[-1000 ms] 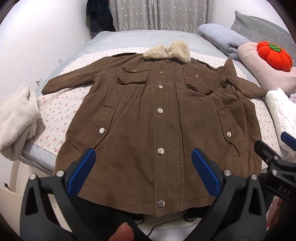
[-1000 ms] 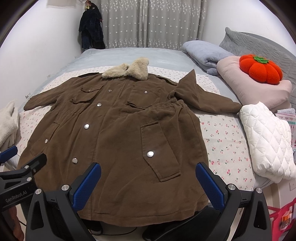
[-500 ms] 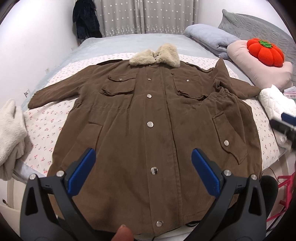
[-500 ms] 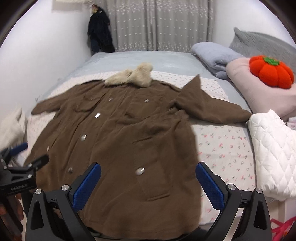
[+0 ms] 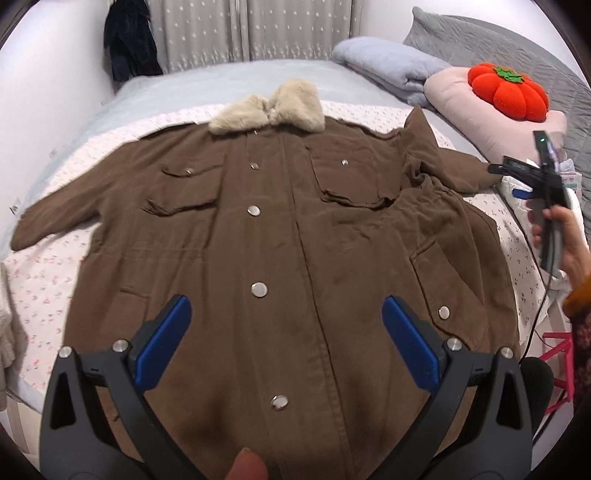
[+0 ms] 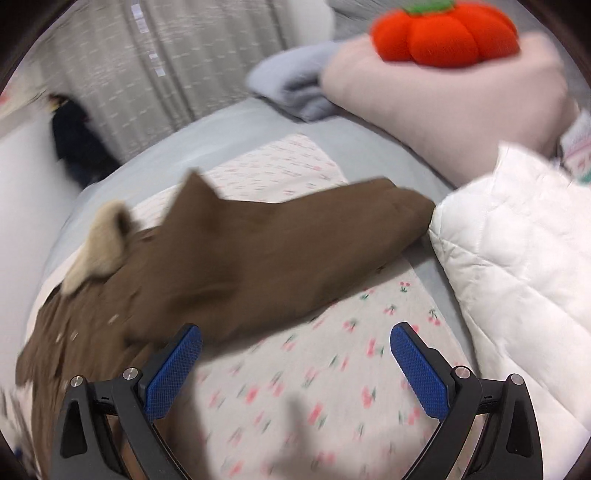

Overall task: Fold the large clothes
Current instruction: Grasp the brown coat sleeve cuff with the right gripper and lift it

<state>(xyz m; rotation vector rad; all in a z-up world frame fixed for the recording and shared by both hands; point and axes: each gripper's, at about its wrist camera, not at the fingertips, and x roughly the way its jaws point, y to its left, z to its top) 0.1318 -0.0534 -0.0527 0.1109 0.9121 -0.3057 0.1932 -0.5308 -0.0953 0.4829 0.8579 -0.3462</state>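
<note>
While both tools hang over the bed, near to far:
Left gripper [image 5: 282, 334]: fingers spread wide, nothing between them, over the coat's lower front.
Right gripper [image 6: 295, 363]: fingers spread wide, holding nothing, above the cherry-print sheet [image 6: 314, 376] beside the sleeve; view blurred.
Coat [image 5: 280, 251]: brown, buttoned, flat face-up on the sheet, fur collar [image 5: 267, 110] at far end.
Sleeve [image 6: 295, 236]: cuff touching the white quilted item [image 6: 517, 266].
Far: orange pumpkin cushion [image 5: 508, 96] on pink pillow [image 5: 465, 103].

Grey bed [image 5: 221, 79] against white wall [image 5: 48, 74], dotted grey curtains [image 5: 295, 29] behind, grey quilted headboard [image 5: 498, 48] at right
</note>
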